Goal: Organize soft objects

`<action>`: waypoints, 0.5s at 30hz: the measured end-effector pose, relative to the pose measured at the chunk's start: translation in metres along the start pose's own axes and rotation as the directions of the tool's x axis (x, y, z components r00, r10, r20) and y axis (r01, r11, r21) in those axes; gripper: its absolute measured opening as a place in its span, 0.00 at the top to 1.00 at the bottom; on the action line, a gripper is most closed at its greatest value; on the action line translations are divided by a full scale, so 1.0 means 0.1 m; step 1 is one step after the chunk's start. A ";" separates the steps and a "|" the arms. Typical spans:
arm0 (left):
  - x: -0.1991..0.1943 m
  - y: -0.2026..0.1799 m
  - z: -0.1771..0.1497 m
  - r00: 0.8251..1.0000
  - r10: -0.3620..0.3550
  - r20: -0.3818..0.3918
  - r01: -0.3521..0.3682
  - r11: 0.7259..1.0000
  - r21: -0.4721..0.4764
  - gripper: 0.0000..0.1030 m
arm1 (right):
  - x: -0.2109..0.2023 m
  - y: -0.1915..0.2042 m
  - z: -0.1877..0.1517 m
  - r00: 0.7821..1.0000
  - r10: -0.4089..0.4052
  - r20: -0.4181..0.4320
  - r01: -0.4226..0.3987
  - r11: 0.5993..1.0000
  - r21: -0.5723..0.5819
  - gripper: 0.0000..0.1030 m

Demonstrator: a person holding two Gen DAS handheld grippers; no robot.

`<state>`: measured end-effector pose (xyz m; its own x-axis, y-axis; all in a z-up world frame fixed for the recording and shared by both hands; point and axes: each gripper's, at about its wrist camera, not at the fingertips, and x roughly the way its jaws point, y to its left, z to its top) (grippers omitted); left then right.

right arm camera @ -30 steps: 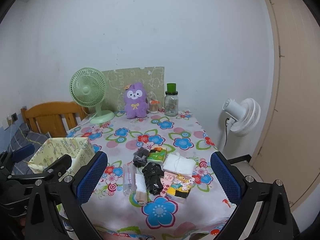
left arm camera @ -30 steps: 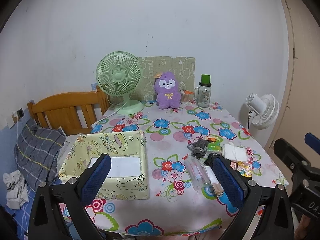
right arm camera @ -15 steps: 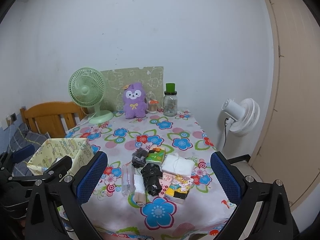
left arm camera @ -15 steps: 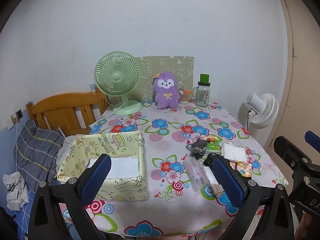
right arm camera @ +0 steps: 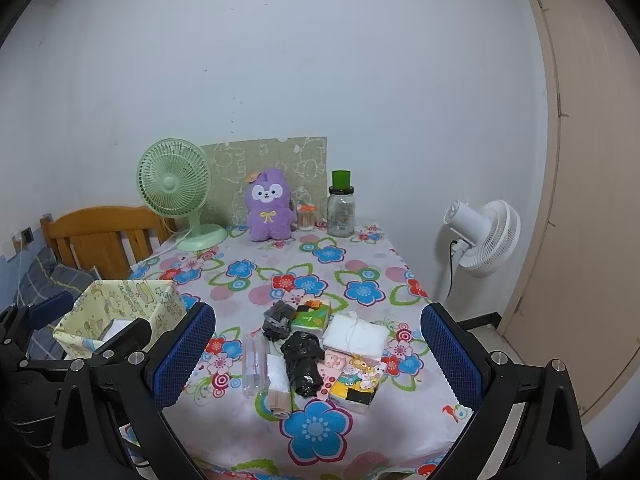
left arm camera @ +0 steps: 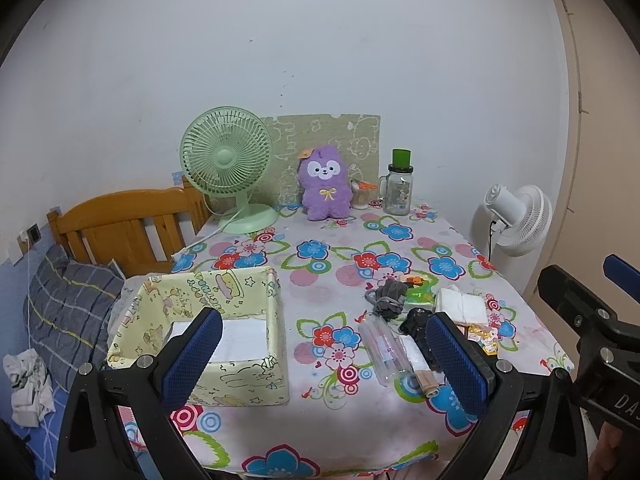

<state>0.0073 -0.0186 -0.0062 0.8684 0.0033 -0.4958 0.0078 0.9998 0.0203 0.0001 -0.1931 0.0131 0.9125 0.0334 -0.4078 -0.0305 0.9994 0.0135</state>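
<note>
A yellow fabric box [left arm camera: 208, 320] stands open on the left of the flowered table; it also shows in the right wrist view [right arm camera: 120, 312]. A pile of small soft items lies on the table's right: grey socks [right arm camera: 277, 320], a black bundle [right arm camera: 302, 362], a white folded cloth [right arm camera: 356, 334], tissue packs [right arm camera: 356, 384] and a clear tube [right arm camera: 254, 364]. A purple plush [right arm camera: 267, 206] sits at the back. My left gripper [left arm camera: 326, 360] is open and empty before the table's near edge. My right gripper [right arm camera: 318, 354] is open and empty, short of the pile.
A green desk fan [left arm camera: 228, 164] and a glass jar with green lid [left arm camera: 398, 190] stand at the back of the table. A white floor fan [right arm camera: 482, 236] stands right of it. A wooden bed frame [left arm camera: 124, 224] and pillow lie left.
Both grippers have drifted slightly back from the table, so the scene looks a little farther. Nothing on the table has moved.
</note>
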 end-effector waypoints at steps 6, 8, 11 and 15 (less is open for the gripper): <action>0.04 -0.03 0.01 1.000 -0.003 0.005 0.003 1.000 -0.001 0.00 | 0.06 -0.03 0.01 1.000 0.006 -0.006 -0.006 1.000 0.009 0.00; 0.07 -0.05 0.01 1.000 -0.007 0.001 0.007 1.000 0.000 0.00 | 0.09 -0.04 0.01 1.000 0.004 -0.007 -0.004 1.000 0.008 0.00; 0.14 -0.08 0.01 1.000 -0.017 -0.006 0.017 1.000 0.001 0.00 | 0.13 -0.04 0.00 1.000 -0.008 -0.001 0.008 1.000 -0.004 0.00; 0.25 -0.16 -0.05 0.999 -0.039 -0.023 0.039 0.999 0.019 0.00 | 0.24 -0.05 -0.04 0.999 -0.032 0.009 0.032 0.999 -0.028 0.00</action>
<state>0.0262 -0.0346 -0.0227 0.8559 -0.0350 -0.5160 0.0513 0.9985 0.0175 0.0203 -0.1977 -0.0003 0.9166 0.0015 -0.3998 -0.0125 0.9996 -0.0249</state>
